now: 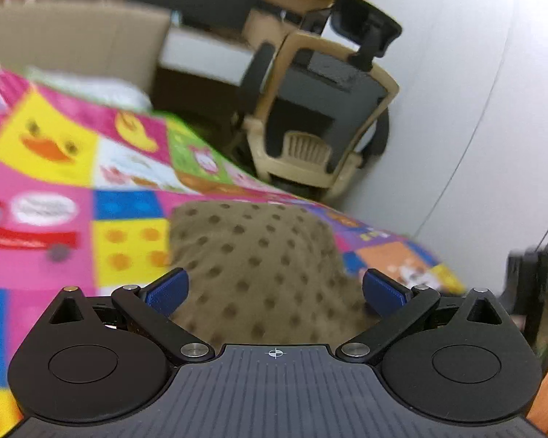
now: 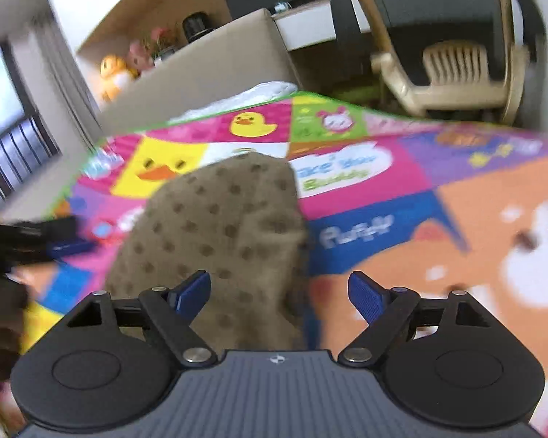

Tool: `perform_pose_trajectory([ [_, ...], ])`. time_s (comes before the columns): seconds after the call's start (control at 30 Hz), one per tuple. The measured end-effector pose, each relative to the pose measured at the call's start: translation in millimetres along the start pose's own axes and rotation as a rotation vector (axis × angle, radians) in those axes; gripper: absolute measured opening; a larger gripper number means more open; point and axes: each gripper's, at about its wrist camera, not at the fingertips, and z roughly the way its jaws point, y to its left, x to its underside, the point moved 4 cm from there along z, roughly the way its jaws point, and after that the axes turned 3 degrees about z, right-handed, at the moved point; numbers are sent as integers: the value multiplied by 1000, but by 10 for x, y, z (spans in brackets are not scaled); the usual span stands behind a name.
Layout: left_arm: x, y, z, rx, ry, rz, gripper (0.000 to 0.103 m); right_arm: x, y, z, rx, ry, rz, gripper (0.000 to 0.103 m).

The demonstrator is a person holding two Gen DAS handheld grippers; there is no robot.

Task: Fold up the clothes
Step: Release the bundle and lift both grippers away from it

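Observation:
A brown garment with darker polka dots (image 1: 252, 255) lies bunched on a colourful cartoon play mat (image 1: 51, 197). My left gripper (image 1: 274, 290) is open, its blue pads on either side of the near part of the garment, above it. In the right wrist view the same garment (image 2: 215, 226) lies ahead and left of centre on the mat (image 2: 438, 219). My right gripper (image 2: 279, 294) is open over the garment's near right edge, holding nothing. The left gripper shows blurred at the left edge (image 2: 37, 237).
A beige office chair (image 1: 321, 109) with a black headrest stands beyond the mat by a white wall (image 1: 474, 91). A beige headboard or panel (image 1: 69, 43) and a white pillow (image 1: 91, 87) lie at the mat's far side. A shelf holds plush toys (image 2: 117, 69).

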Motion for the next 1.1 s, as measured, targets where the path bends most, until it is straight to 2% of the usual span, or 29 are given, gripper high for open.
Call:
perform_pose_trajectory([
  [0.07,-30,157,252,-18,36,-97,103,-90,17,116,1,-28,4,84],
  [0.17,-9,343,458,11,30,-189,103,-307,55,359,-54,-29,34,84],
  [0.27,-5,437,579,43,13,-205,103,-410,23,690,-105,51,124,84],
  [0.33,8,479,626,45,18,-201,103,-383,22,836,-178,107,188,84],
  [0.43,-1,511,635,60,5,-210,103,-352,246,733,-325,71,145,83],
  [0.53,-92,455,562,105,-53,-204,103,-452,425,533,-384,-25,77,81],
  [0.6,-240,345,495,161,-109,-175,102,-536,395,505,-341,-35,80,81],
  [0.63,-306,289,467,180,-130,-157,102,-539,363,500,-261,-25,53,81],
  [0.67,-336,239,453,166,-129,-127,102,-534,328,494,-170,-12,20,81],
  [0.8,-267,123,384,-19,-73,11,102,-259,200,479,149,70,-175,84],
  [0.9,15,41,225,-164,-6,88,102,-46,101,389,303,102,-246,88],
  [0.93,108,8,156,-202,11,108,102,12,80,292,326,89,-257,89],
  [0.97,188,-33,62,-226,14,120,102,71,98,153,314,67,-260,93],
  [1.0,272,-92,-46,-247,10,126,102,130,123,6,295,44,-261,103],
  [1.1,553,-332,-400,-292,-21,127,103,349,201,-447,224,-13,-251,103],
])
